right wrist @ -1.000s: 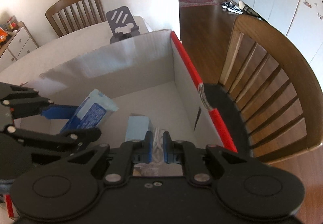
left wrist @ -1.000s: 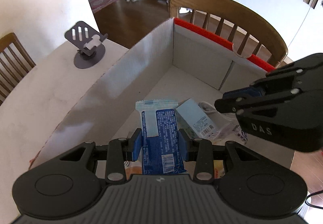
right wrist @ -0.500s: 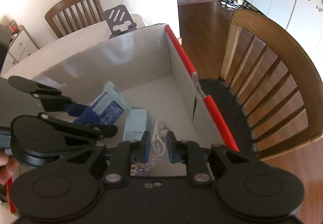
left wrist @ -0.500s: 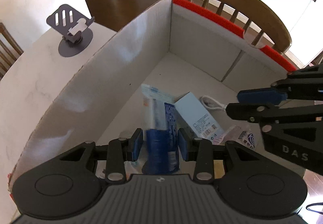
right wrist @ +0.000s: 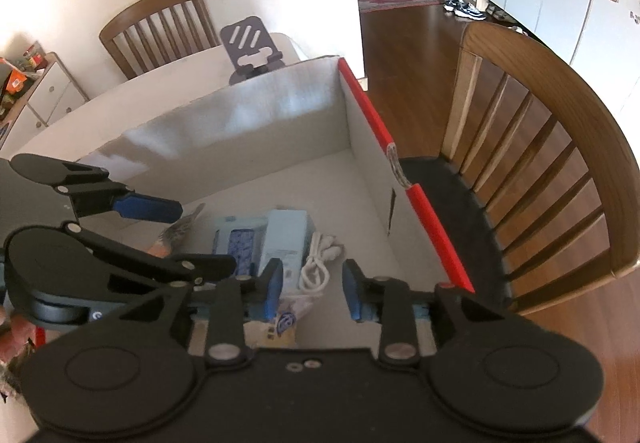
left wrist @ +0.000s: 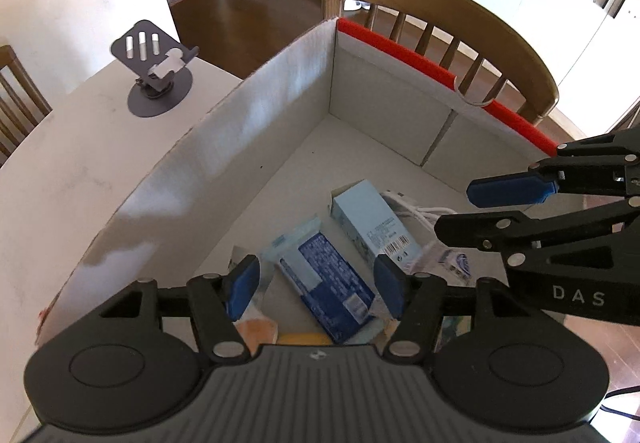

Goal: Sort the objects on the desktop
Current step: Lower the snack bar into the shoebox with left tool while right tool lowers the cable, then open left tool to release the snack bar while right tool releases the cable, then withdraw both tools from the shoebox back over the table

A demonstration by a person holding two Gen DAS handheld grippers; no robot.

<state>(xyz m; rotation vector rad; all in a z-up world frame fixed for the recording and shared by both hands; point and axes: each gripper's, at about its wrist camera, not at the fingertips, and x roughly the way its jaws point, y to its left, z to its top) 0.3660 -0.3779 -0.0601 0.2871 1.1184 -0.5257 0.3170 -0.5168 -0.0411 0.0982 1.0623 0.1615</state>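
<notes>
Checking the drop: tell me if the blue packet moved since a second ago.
Yes. The blue packet dropped from the left gripper onto the box floor, beside the light-blue carton.

Left gripper [left wrist: 318, 281]: jaws spread wide, blue pads [left wrist: 240, 283] apart, nothing between them, pointing toward 12 o'clock. Right gripper [right wrist: 313, 289]: jaws also spread, empty, aimed 12 o'clock. In the left wrist view it enters from 3 o'clock; in the right wrist view the left one sits at 9 o'clock.
</notes>
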